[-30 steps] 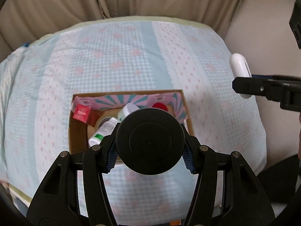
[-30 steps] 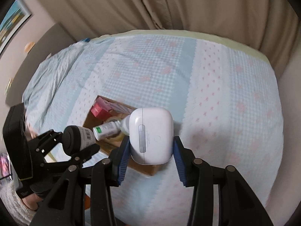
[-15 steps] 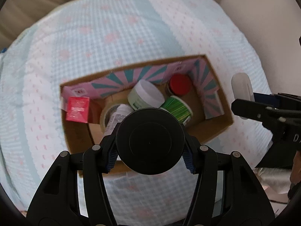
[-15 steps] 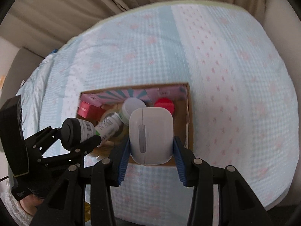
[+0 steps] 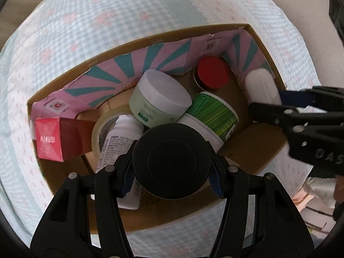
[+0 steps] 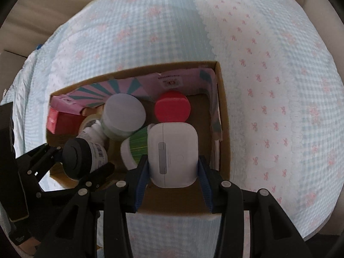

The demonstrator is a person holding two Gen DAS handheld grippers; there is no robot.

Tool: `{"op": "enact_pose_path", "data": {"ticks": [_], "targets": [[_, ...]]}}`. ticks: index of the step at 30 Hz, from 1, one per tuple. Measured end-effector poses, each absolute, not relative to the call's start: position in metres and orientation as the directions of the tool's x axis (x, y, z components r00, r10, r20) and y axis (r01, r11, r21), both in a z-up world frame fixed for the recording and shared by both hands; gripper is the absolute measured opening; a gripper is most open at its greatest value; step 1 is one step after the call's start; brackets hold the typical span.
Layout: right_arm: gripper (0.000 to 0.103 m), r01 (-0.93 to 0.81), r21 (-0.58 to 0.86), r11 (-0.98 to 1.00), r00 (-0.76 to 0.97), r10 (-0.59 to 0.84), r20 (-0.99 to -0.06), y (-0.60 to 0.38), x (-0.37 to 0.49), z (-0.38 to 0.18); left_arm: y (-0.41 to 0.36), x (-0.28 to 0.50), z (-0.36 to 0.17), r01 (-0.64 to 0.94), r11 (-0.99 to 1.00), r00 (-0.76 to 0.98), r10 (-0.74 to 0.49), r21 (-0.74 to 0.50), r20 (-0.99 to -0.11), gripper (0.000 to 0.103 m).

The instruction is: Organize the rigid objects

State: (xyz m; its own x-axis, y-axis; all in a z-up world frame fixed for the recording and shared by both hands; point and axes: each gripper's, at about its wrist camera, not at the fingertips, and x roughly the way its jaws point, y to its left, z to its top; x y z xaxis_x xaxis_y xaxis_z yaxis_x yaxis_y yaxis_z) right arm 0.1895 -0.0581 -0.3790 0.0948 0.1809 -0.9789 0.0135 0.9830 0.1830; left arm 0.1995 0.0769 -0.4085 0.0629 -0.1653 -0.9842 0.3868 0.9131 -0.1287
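Left gripper [image 5: 171,162] is clamping a black-capped bottle [image 5: 171,161] and right gripper [image 6: 173,167] a white case [image 6: 173,155] above the crowded box [image 6: 223,129]; releasing here is risking both toppling off stacked jars.
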Motion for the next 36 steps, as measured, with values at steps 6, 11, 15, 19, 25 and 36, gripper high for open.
{"op": "enact_pose_path", "data": {"ticks": [6, 11, 15, 19, 25, 36], "targets": [[0.053, 0.068, 0.195, 0.979, 0.113, 0.186, -0.976, -0.066, 0.194, -0.384, 0.074, 0.199, -0.398, 0.431, 0.888, 0.078, -0.214, -0.161, -0.974, 0.103], [0.097, 0.062, 0.219, 0.974, 0.107, 0.211, -0.971, -0.062, 0.194, -0.376, 0.077, 0.191, -0.379, 0.453, 0.881, 0.109, -0.207, -0.136, -0.972, 0.103], [0.102, 0.059, 0.161, 0.985, 0.16, 0.15, -0.976, -0.06, 0.186, -0.362, 0.089, 0.185, -0.365, 0.417, 0.896, 0.122, -0.22, -0.151, -0.968, 0.103], [0.102, 0.074, 0.17, 0.983, 0.176, 0.155, -0.972, -0.063, 0.176, -0.35, 0.101, 0.169, -0.353, 0.381, 0.912, 0.158, -0.227, -0.152, -0.961, 0.103], [0.102, 0.089, 0.18, 0.98, 0.187, 0.161, -0.969, -0.064, 0.16, -0.332, 0.115, 0.148, -0.331, 0.334, 0.929, 0.208, -0.241, -0.162, -0.948, 0.103], [0.102, 0.033, 0.199, 0.979, 0.282, 0.182, -0.942, -0.077, 0.132, -0.255, 0.117, 0.129, -0.256, 0.236, 0.966, 0.357, -0.191, -0.11, -0.914, 0.103]]}}
